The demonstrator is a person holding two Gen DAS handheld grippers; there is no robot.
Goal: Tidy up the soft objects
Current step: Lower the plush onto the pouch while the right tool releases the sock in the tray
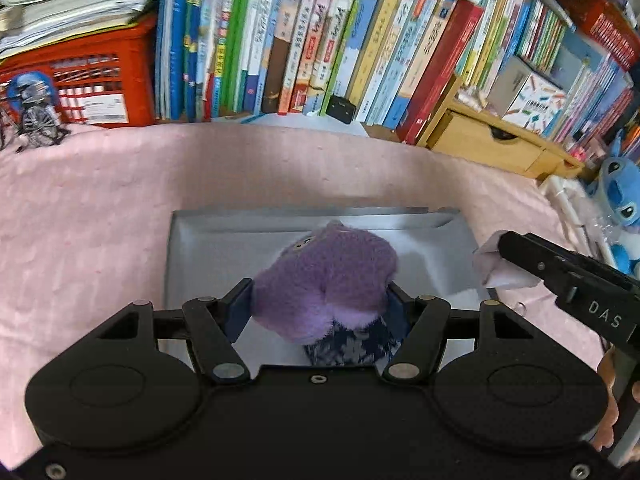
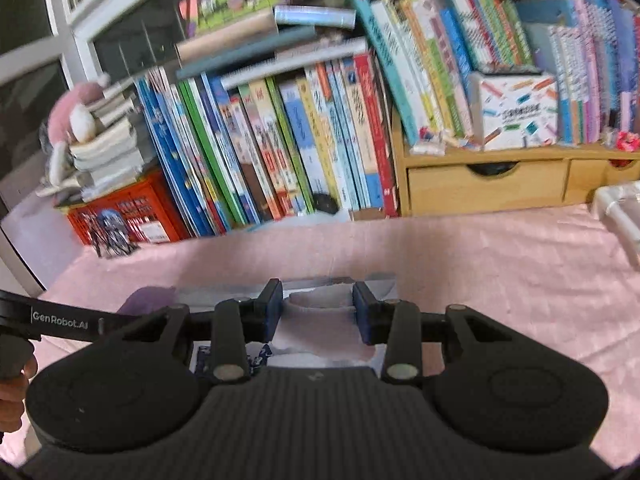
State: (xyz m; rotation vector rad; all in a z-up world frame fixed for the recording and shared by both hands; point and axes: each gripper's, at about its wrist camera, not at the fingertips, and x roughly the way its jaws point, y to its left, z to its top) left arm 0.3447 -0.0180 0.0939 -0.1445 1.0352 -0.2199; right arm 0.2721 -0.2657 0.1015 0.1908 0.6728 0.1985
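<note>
Left gripper [image 1: 320,304] clamped on my purple plush [image 1: 326,272], above the grey bag [image 1: 208,248]. Right gripper [image 2: 318,316] pinches that bag's pale edge [image 2: 316,326] on the pink surface [image 2: 500,280].

Left gripper [image 1: 320,306] fingers clamped on purple plush toy [image 1: 328,276]; right gripper [image 2: 318,312] fingers pinching pale cloth [image 2: 316,328].

Right gripper [image 2: 316,312] clamps a pale soft item [image 2: 316,330] above the grey tray [image 2: 376,282] on pink cloth [image 2: 480,272].
</note>
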